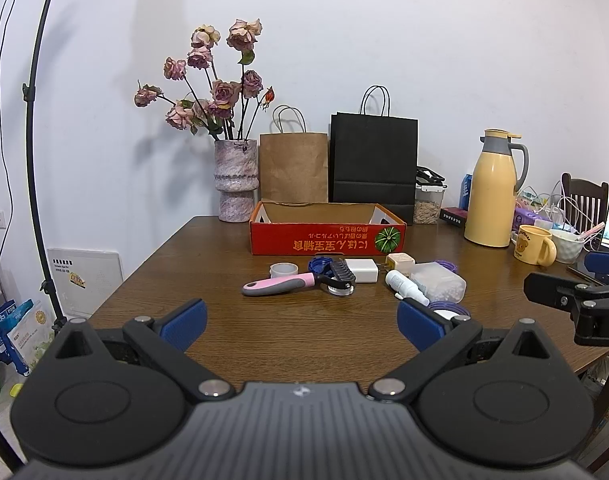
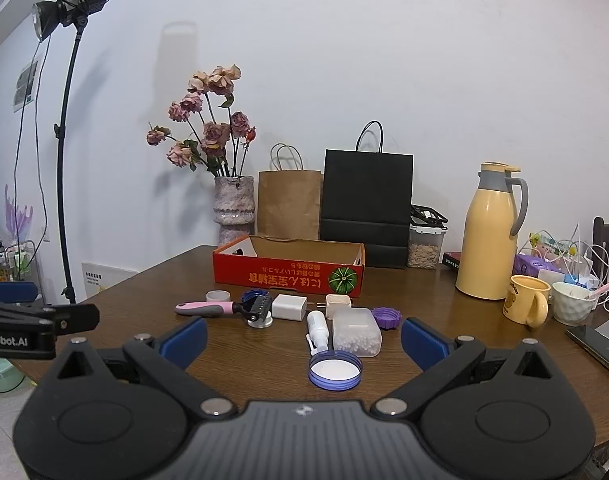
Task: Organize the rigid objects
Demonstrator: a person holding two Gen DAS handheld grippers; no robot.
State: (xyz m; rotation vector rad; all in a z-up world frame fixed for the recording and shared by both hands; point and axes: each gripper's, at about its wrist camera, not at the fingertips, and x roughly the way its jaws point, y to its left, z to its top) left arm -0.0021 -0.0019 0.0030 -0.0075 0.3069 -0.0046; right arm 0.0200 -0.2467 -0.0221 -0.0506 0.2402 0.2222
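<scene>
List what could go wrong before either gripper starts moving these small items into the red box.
1. The pet brush lies with its head against the white charger and over a small jar; lifting it may drag them.
2. The spray bottle touches the clear cotton-swab box, leaving little room for fingers.
3. The flat blue lid may slip from a pinch.

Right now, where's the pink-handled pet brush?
The pink-handled pet brush lies on the wooden table in front of the red cardboard box, at the left end of the clutter, its head beside the white charger.
</scene>
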